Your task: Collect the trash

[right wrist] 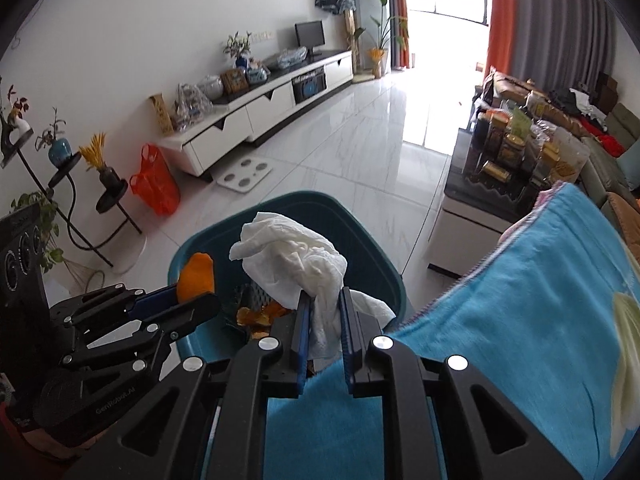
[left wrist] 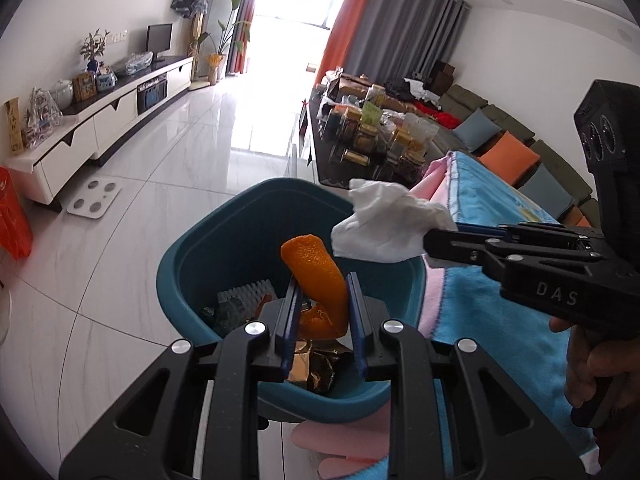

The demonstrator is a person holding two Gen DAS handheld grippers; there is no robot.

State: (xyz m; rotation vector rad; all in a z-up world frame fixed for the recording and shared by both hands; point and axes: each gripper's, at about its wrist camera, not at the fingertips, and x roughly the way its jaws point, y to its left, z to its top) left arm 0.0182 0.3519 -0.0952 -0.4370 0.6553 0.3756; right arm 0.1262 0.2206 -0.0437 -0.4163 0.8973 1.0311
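A teal trash bin (left wrist: 192, 264) (right wrist: 360, 224) stands on the floor beside the blue towel-covered table. My left gripper (left wrist: 323, 280) is shut on an orange peel (left wrist: 316, 268) and holds it over the bin; it also shows in the right wrist view (right wrist: 196, 300) with the peel (right wrist: 196, 276). My right gripper (right wrist: 324, 300) is shut on a crumpled white tissue (right wrist: 292, 256) above the bin; in the left wrist view it (left wrist: 430, 242) comes in from the right with the tissue (left wrist: 384, 224). Wrappers and peel scraps (left wrist: 312, 368) lie inside the bin.
A blue towel (right wrist: 520, 320) over pink cloth covers the surface at right. A dark coffee table (left wrist: 360, 136) crowded with jars stands beyond. A white scale (left wrist: 94, 196) and an orange bag (right wrist: 154, 182) are on the tiled floor, near the TV cabinet (left wrist: 100, 120).
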